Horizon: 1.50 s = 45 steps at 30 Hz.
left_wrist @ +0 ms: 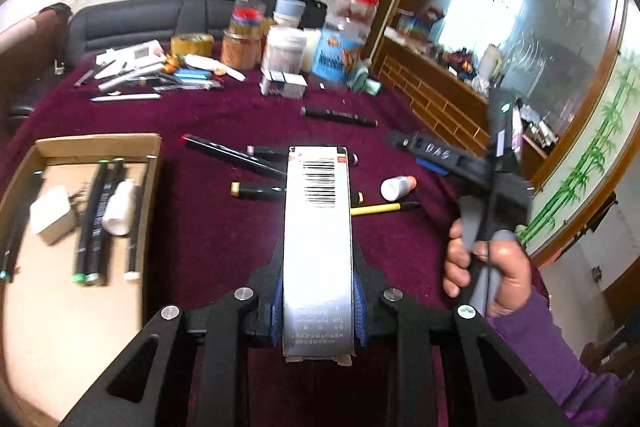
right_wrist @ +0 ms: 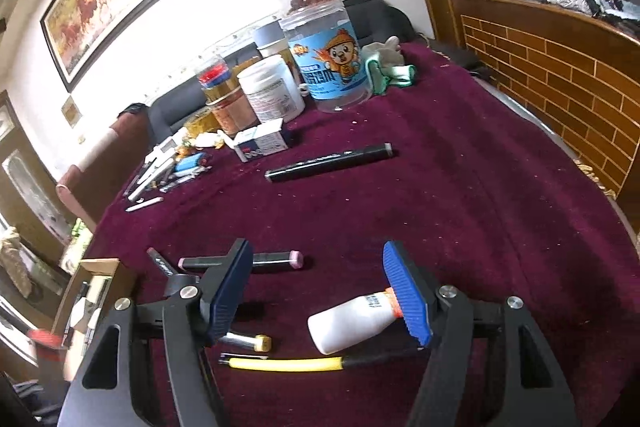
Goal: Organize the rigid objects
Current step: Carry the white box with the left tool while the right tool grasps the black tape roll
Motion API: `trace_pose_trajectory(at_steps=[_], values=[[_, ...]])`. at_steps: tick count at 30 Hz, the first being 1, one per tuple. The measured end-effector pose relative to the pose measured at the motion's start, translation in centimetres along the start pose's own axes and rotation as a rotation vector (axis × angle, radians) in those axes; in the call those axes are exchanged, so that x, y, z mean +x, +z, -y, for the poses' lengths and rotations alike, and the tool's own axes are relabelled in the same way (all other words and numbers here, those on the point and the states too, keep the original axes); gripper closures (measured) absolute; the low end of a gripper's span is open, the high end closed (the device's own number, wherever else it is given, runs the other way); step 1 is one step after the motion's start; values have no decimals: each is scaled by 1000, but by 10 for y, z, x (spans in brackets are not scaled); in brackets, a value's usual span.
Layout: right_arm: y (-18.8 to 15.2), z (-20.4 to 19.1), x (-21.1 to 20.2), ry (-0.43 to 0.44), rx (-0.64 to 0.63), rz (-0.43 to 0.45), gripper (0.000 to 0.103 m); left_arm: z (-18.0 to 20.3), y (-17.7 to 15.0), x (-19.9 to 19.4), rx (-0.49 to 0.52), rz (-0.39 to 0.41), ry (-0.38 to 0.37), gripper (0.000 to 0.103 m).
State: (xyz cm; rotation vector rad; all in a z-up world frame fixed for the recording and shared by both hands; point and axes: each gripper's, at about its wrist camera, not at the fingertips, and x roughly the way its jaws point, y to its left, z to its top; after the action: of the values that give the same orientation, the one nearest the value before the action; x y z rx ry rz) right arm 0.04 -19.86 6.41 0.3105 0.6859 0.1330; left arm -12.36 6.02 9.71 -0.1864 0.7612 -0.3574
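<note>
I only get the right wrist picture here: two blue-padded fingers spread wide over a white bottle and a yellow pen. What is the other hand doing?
Observer: The left gripper is shut on a silver box with a barcode, held above the maroon tablecloth.

Operator: Where might that box go? I see just a cardboard corner at my left edge.

Observer: That corner belongs to an open cardboard tray. It already holds several black markers, a small white bottle and a white block.

Operator: Is my gripper visible from over there?

Observer: Yes. The right gripper shows from the side, above the white bottle with an orange cap, and a right hand in a purple sleeve grips its handle.
</note>
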Motion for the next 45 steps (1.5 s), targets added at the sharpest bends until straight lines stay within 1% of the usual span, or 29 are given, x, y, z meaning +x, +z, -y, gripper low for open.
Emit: trace_pose_trajectory(at_steps=[6,8,11,14,16,18,20,23,25,29,30,31,32,33,34,35,36,37,39,41,44,45], values=[[-5,-8,3,-107,-65,22,36,-22,-14,-35,-45,53,-15,75],[-5,-11,3,-114,-75,24,36,-30,-18,-46,-55,71,-9,75],[-6,-20,-1,-86,-80,-1,36,-45,-25,-61,-80,89,-8,75],[-7,-37,-5,-19,-116,-47,36,-54,-35,-68,-94,97,2,75],[-9,-52,0,33,-155,-97,36,-61,-40,-66,-109,87,3,75],[-11,-68,9,49,-218,-148,36,-69,-43,-64,-130,79,3,75],[-15,-83,18,39,-285,-174,36,-76,-45,-63,-145,79,7,75],[-19,-98,30,-3,-374,-174,36,-85,-47,-64,-165,80,13,75],[-23,-109,37,-39,-457,-163,36,-91,-49,-65,-178,76,19,75],[-29,-123,45,-81,-576,-153,36,-106,-54,-68,-216,69,36,75],[-30,-126,48,-92,-598,-151,38,-110,-56,-68,-228,66,42,75],[-29,-128,51,-95,-608,-150,47,-114,-57,-69,-236,65,47,75],[-29,-129,53,-91,-612,-154,53,-118,-58,-70,-248,64,54,75],[-27,-131,57,-87,-610,-167,68,-121,-59,-71,-256,64,57,75],[-27,-131,61,-86,-605,-180,78,-125,-61,-72,-267,64,62,75],[-25,-131,66,-90,-594,-198,83,-129,-62,-74,-277,64,67,75],[-25,-131,69,-95,-585,-209,95,-131,-63,-75,-283,64,73,75],[-25,-131,72,-98,-572,-224,100,-134,-65,-76,-289,65,79,75],[-26,-131,75,-98,-554,-236,101,-138,-68,-79,-300,66,90,75],[-26,-130,71,-104,-551,-225,101,-144,-70,-80,-308,64,95,75],[-23,-127,62,-91,-536,-206,100,-150,-72,-82,-327,60,95,75],[-20,-123,58,-88,-519,-200,93,-153,-72,-81,-331,60,95,75]])
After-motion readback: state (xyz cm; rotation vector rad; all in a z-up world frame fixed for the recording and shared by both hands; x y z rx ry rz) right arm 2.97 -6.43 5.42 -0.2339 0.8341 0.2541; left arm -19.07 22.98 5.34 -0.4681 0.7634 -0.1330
